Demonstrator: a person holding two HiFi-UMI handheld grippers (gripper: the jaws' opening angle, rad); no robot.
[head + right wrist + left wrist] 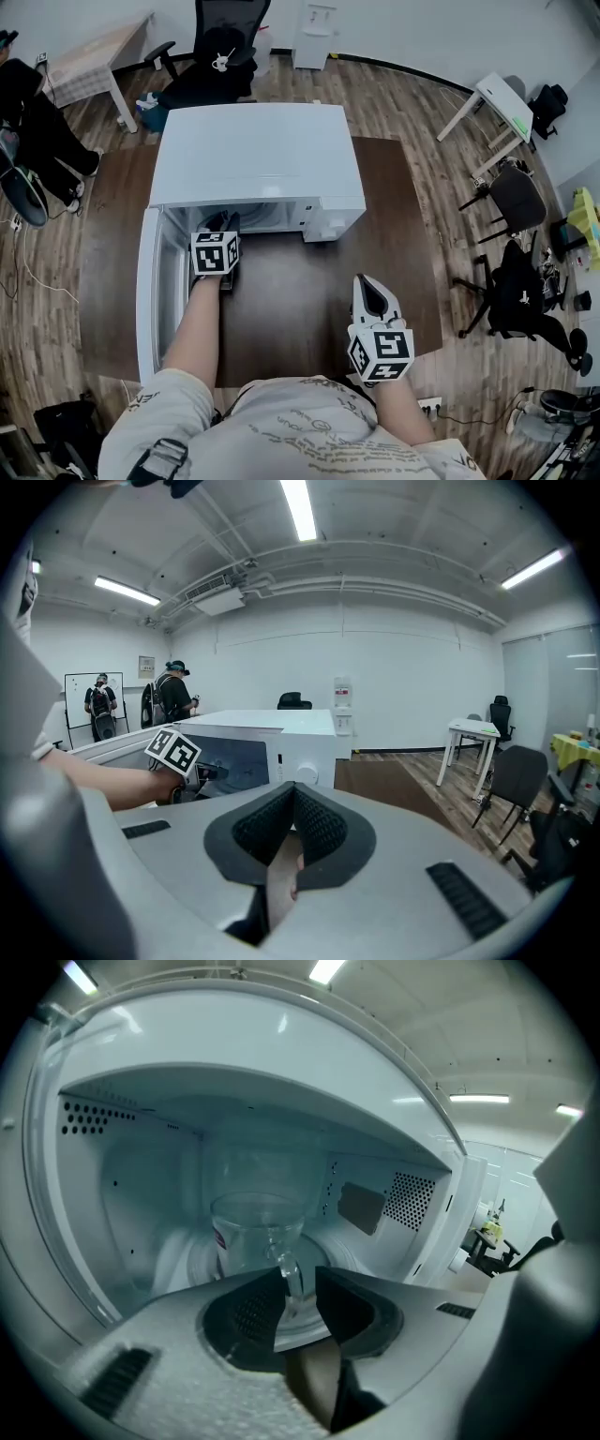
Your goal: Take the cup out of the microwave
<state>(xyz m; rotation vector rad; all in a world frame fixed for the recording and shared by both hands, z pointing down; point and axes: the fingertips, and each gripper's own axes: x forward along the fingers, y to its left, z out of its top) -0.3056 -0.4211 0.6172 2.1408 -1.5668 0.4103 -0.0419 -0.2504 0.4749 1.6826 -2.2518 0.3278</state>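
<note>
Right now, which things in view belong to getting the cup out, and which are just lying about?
Job: cup, microwave, its open door, left gripper, fingers open around the cup's handle.
Lying about: right gripper (shut, empty), black office chair, white desk, wooden desk.

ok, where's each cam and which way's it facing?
Head view: on head, steeply down at microwave; both forearms, left gripper, right gripper show.
Left gripper view: into microwave at cup; own jaws apart by its handle.
Right gripper view: level across room; own jaws together.
Shared: head and right gripper views both show left gripper at microwave.
</note>
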